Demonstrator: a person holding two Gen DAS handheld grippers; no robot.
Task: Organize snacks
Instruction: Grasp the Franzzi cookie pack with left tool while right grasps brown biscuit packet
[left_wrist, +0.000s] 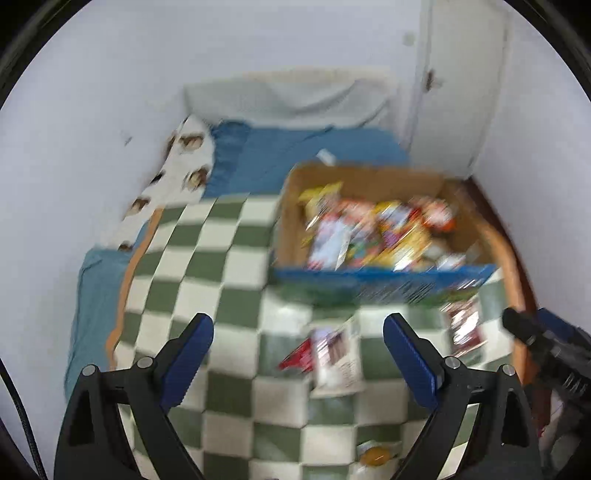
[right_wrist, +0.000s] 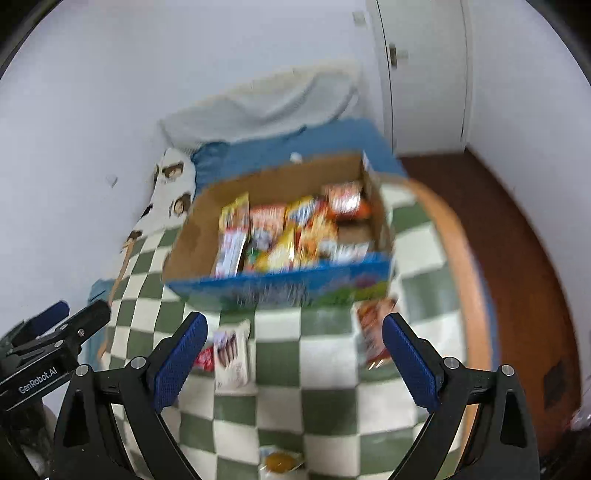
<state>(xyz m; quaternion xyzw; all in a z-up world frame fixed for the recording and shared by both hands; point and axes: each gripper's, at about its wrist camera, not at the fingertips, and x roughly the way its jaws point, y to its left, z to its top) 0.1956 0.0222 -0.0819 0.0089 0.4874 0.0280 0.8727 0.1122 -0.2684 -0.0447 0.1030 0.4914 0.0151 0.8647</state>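
Both the left gripper (left_wrist: 298, 345) and right gripper (right_wrist: 294, 343) hang spread and empty above the checkered blanket (left_wrist: 207, 258). Loose packets (right_wrist: 232, 352) lie just before the snack-filled cardboard box (right_wrist: 280, 284); best approach one squarely, then pinch its edge.

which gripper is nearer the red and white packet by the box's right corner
Right. The packet lies just beside the right gripper's right finger; from the left gripper it sits well off to the right, past its right finger.

A green-and-white checkered blanket (left_wrist: 207, 258) is lying across the bed, over a blue sheet (left_wrist: 280, 155). A white pillow (right_wrist: 266, 103) is resting against the wall (left_wrist: 110, 92), and a white door (right_wrist: 424, 74) is standing shut beyond.
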